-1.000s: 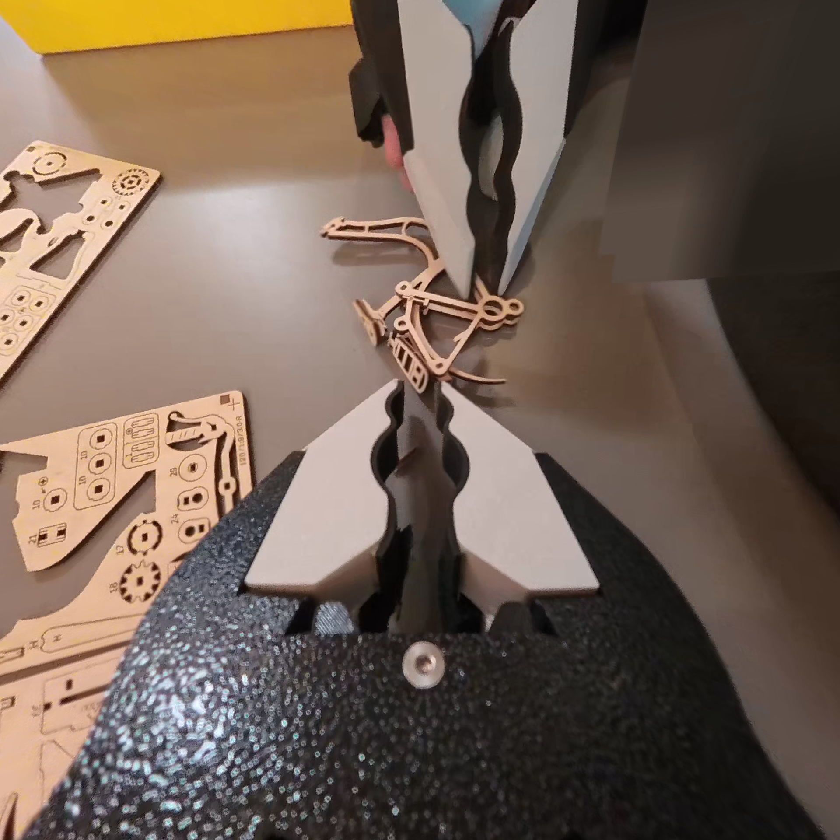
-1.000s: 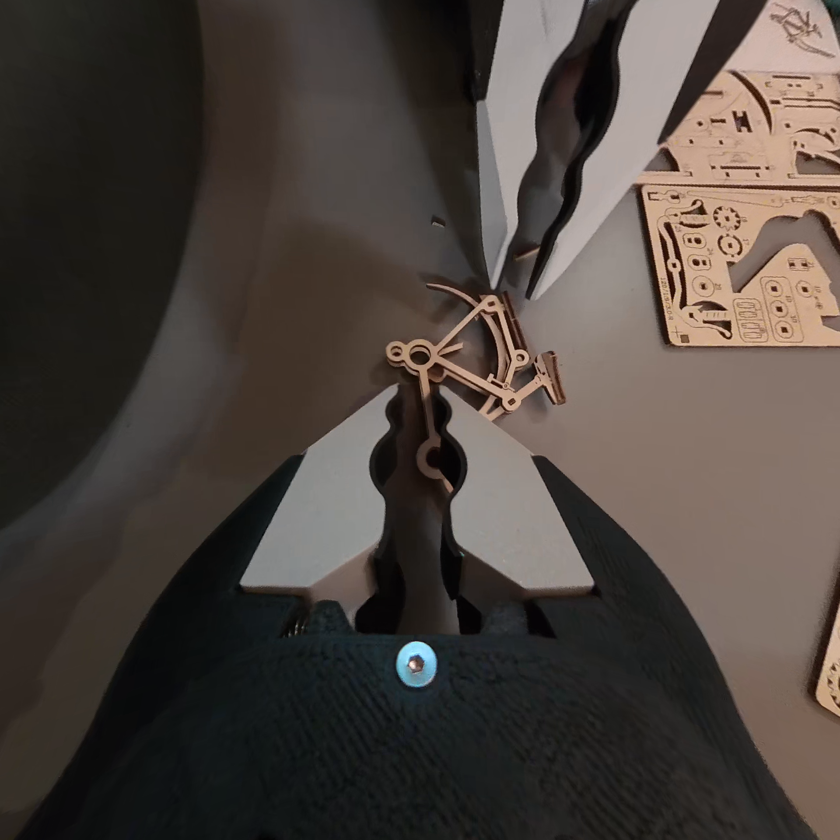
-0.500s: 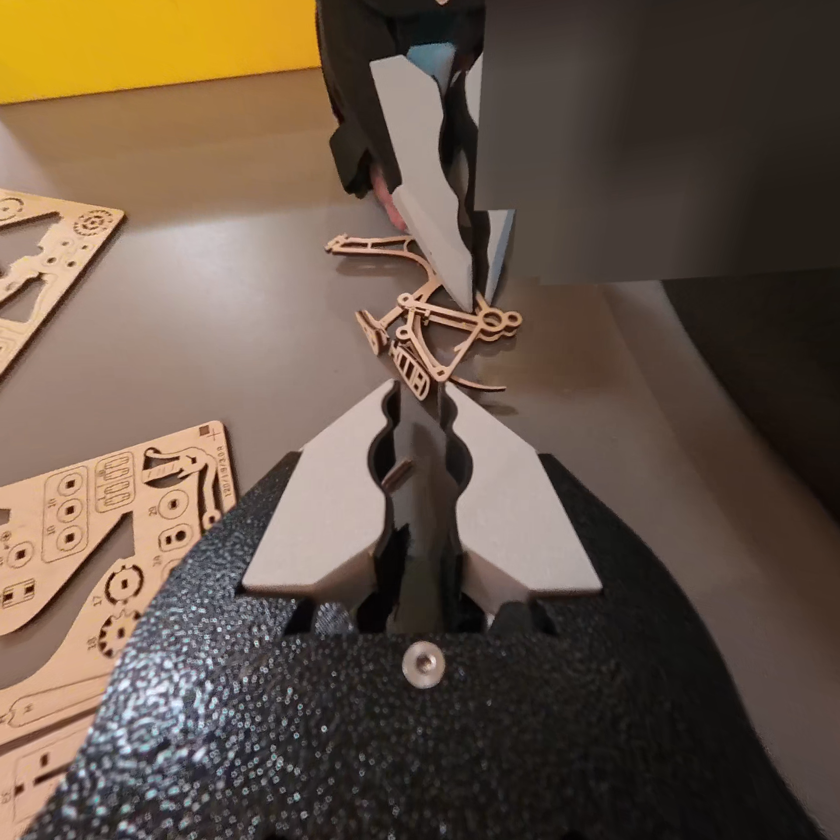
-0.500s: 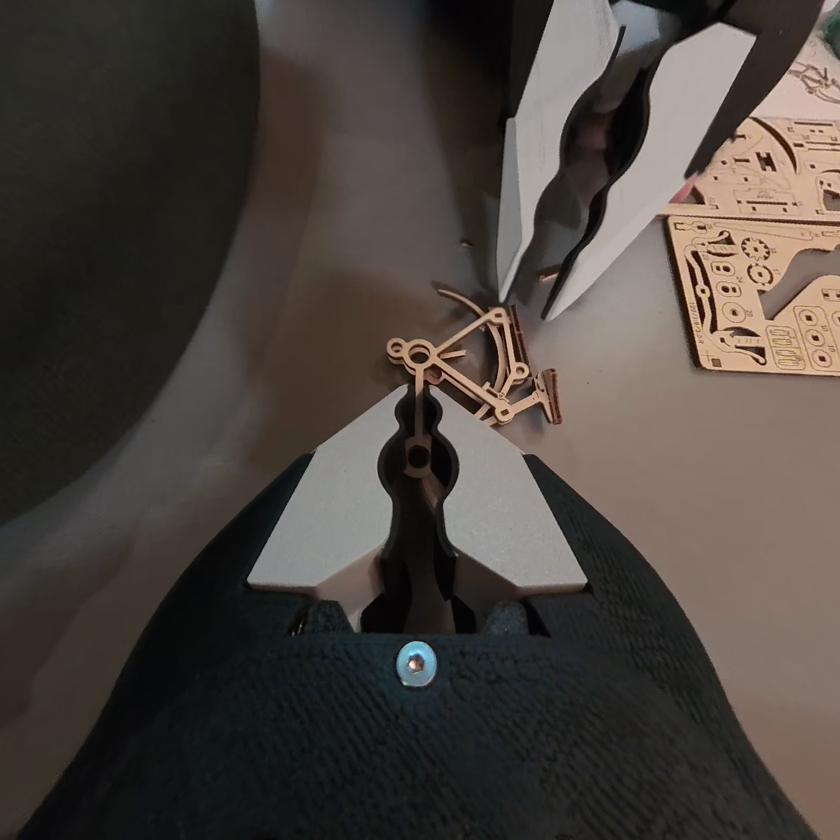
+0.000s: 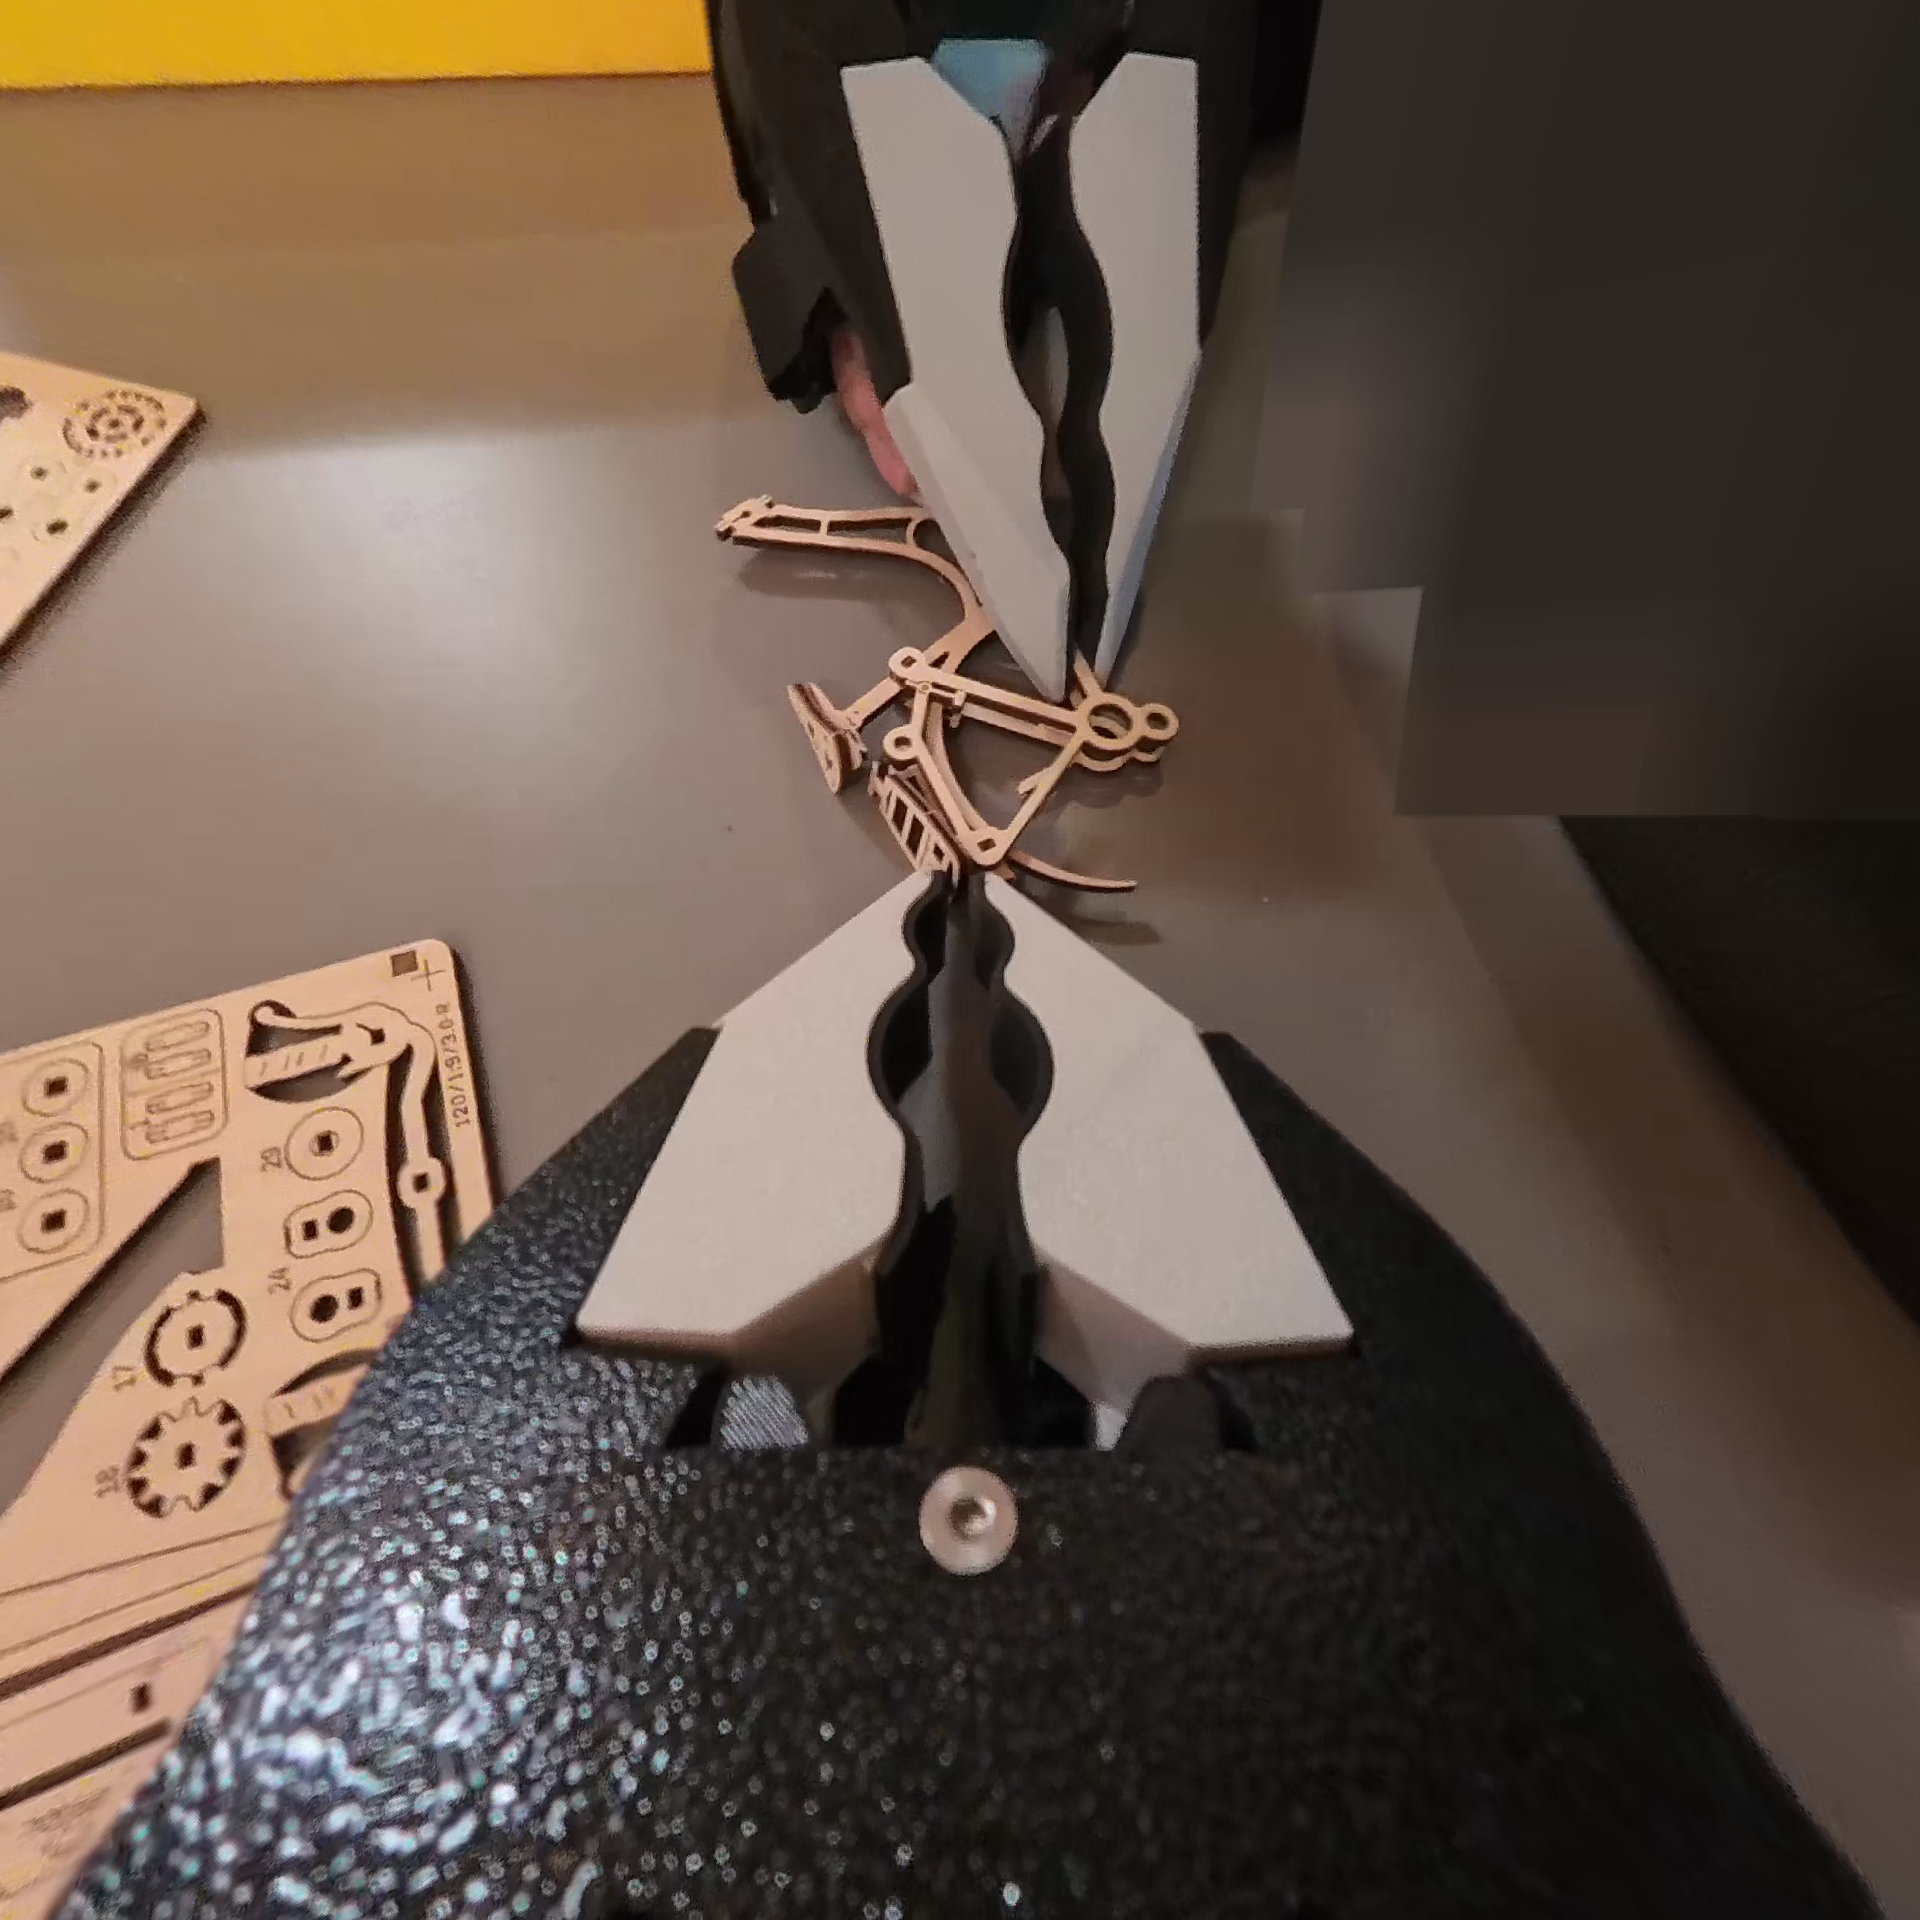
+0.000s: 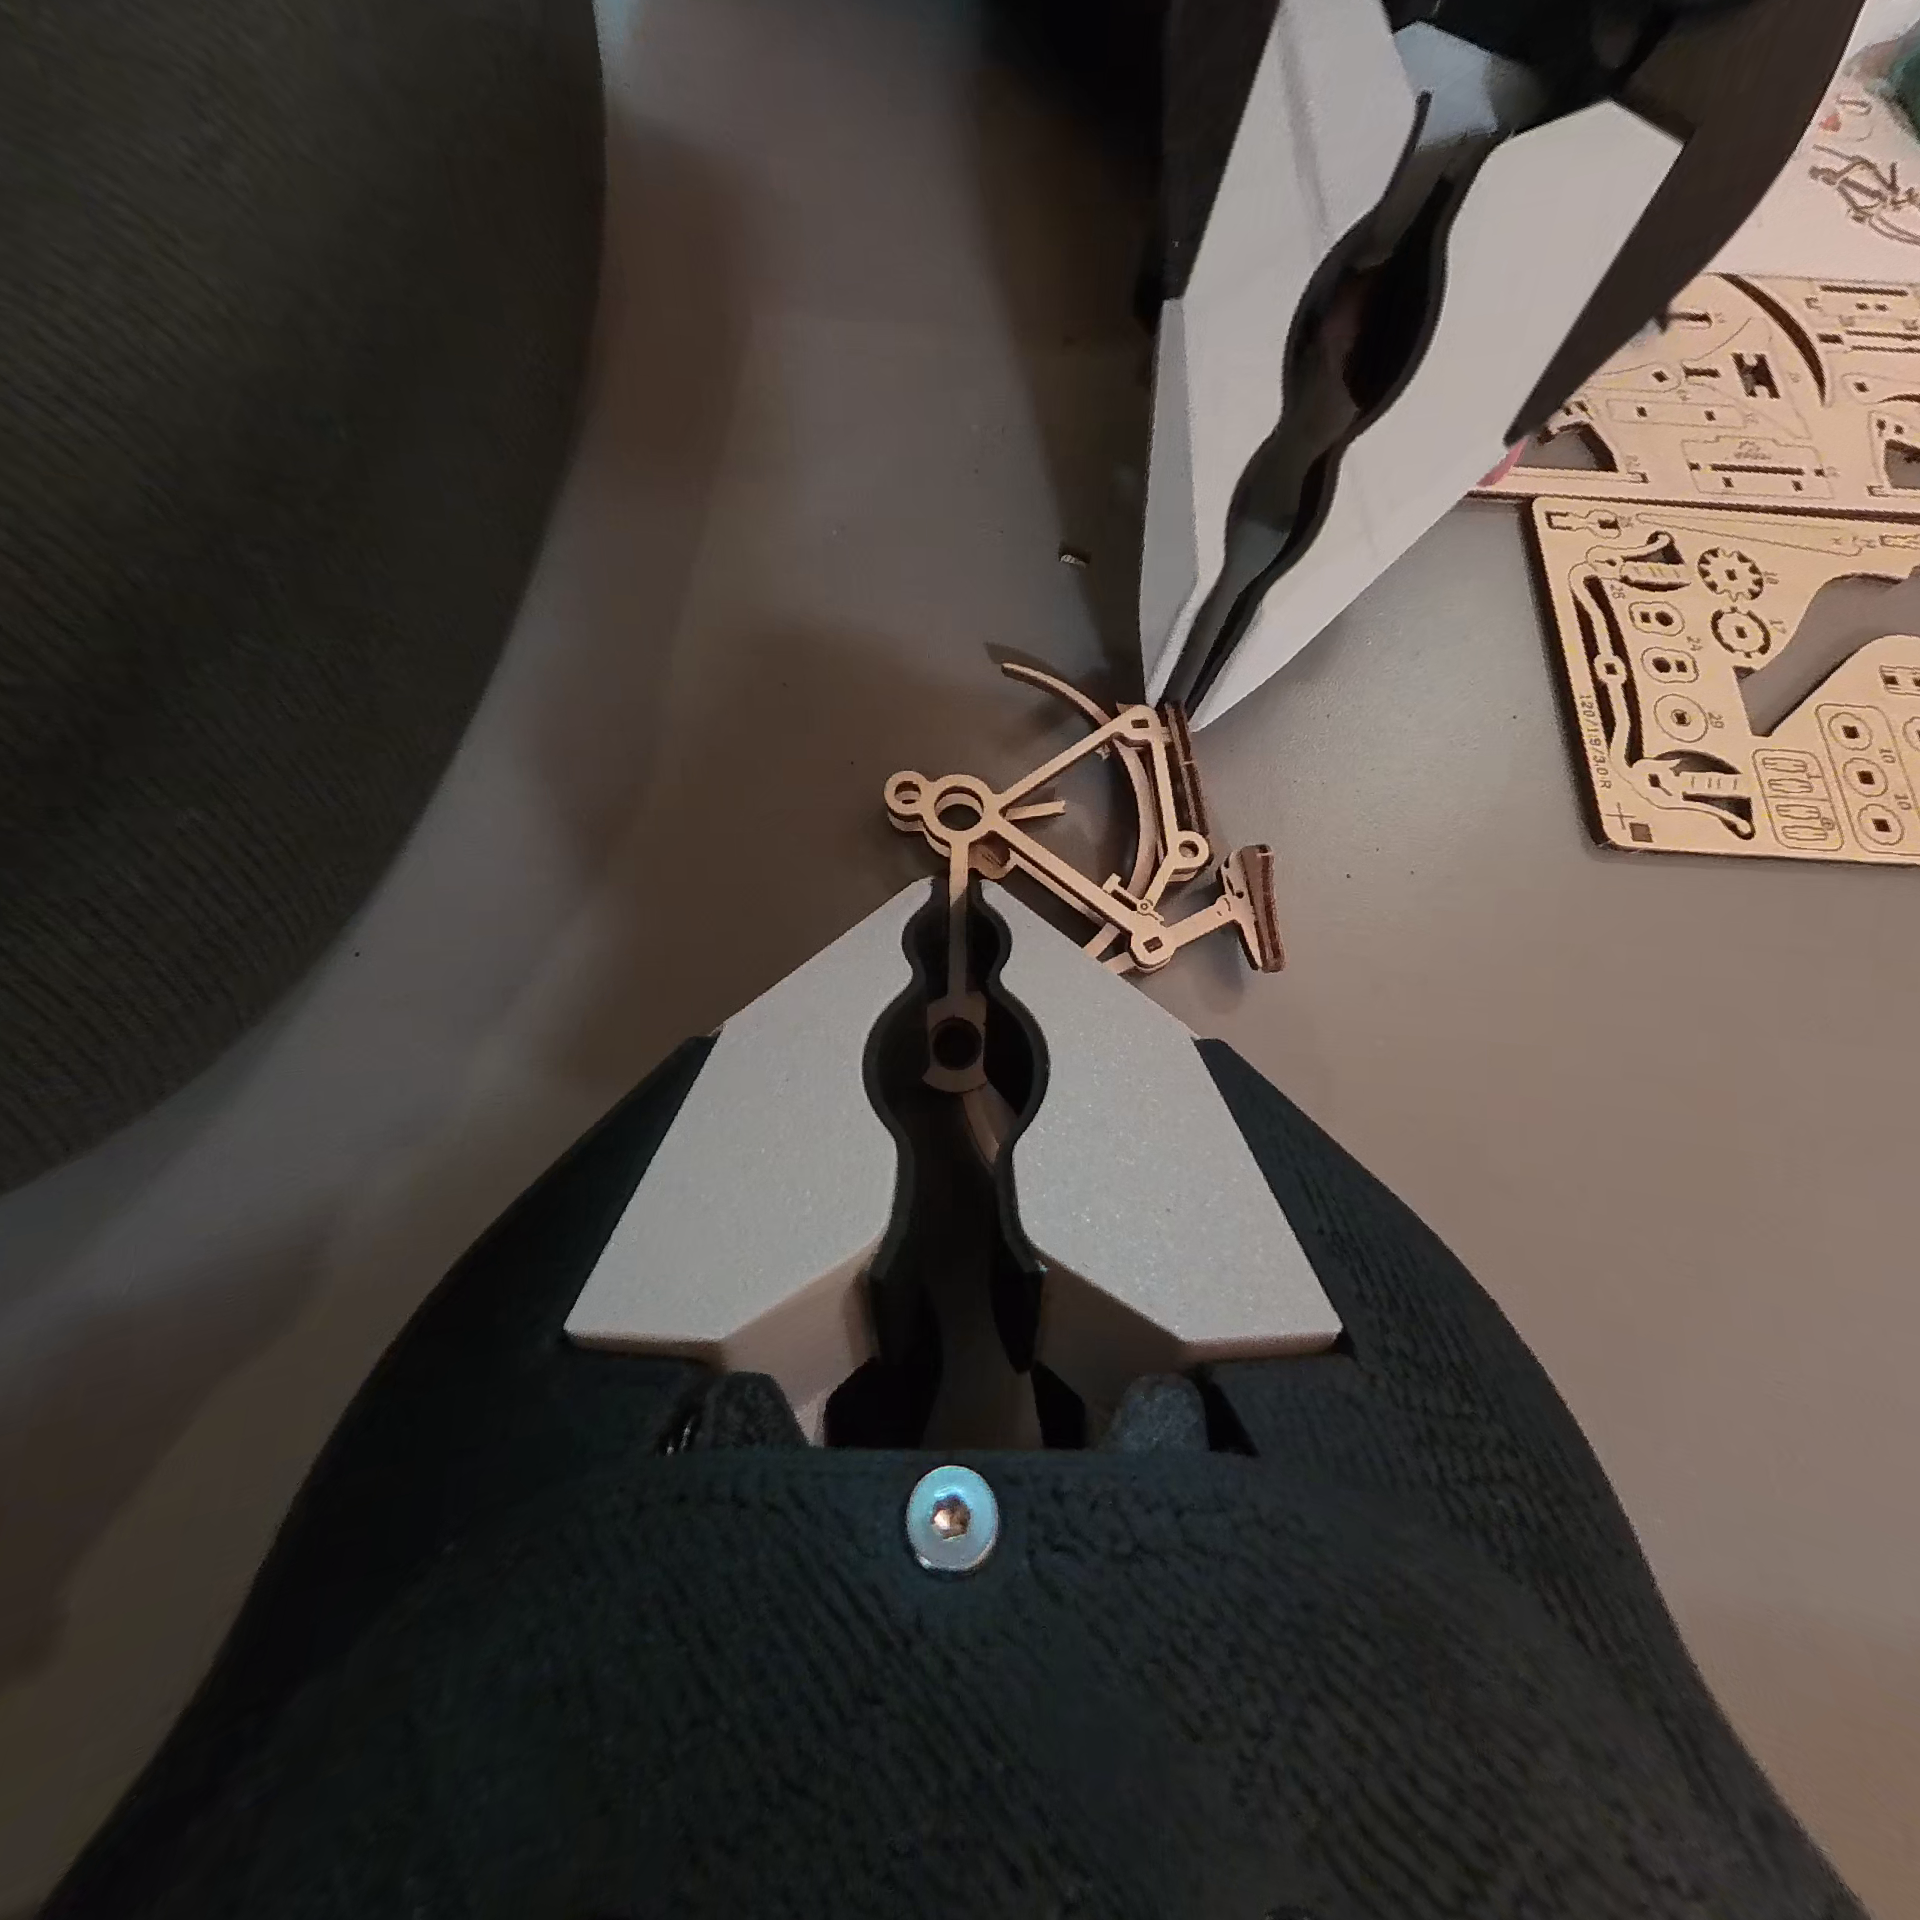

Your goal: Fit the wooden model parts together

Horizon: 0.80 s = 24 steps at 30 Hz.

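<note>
A small wooden model (image 5: pixel 1135 727) of thin struts, rings and arcs lies on the grey table (image 5: pixel 416 675) between my two grippers. My left gripper (image 5: pixel 961 888) is at its near end, jaws nearly together on the tip of the striped part (image 5: pixel 914 826). It also shows in the right wrist view (image 6: pixel 1184 707), tips on the same dark-edged part. My right gripper (image 6: pixel 961 894) is shut on a strut of the model (image 6: pixel 1070 764) just below the ring hub. It shows from the front in the left wrist view (image 5: pixel 1081 675).
Laser-cut wooden part sheets (image 5: pixel 312 1143) lie left of my left gripper, another (image 5: pixel 94 457) farther back. They show in the right wrist view (image 6: pixel 1766 707). A yellow object (image 5: pixel 312 42) lies at the far edge. Dark fabric (image 6: pixel 208 520) borders the table. Left tips to right tips: about 5 cm.
My left gripper has moved up to the model and narrowed its jaws. The small wooden stick seen between its fingers earlier no longer shows. The right gripper keeps its hold.
</note>
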Each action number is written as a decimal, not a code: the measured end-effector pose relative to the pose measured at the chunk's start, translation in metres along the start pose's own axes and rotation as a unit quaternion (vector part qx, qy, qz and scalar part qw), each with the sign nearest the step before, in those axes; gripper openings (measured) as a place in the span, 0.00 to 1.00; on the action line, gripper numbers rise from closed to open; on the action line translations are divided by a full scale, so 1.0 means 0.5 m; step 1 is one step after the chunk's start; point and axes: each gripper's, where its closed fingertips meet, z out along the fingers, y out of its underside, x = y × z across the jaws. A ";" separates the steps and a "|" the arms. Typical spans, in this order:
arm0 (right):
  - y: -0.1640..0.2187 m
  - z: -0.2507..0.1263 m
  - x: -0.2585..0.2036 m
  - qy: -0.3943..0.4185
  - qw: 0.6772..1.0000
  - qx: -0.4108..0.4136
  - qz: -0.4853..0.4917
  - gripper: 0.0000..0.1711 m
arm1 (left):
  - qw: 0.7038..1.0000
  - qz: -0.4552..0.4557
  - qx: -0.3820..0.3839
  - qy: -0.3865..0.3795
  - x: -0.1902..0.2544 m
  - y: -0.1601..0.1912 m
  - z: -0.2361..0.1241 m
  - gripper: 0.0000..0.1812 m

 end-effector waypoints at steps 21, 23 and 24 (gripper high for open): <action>-0.001 -0.002 -0.001 0.027 0.999 0.001 -0.035 0.01 | 0.981 -0.189 0.041 0.031 -0.008 -0.009 -0.009 0.00; 0.000 -0.005 0.000 0.038 0.998 0.003 -0.052 0.01 | 0.979 -0.197 0.045 0.030 -0.011 -0.009 -0.012 0.00; 0.000 -0.007 0.001 0.042 0.997 0.004 -0.058 0.01 | 0.978 -0.200 0.052 0.030 -0.013 -0.011 -0.015 0.00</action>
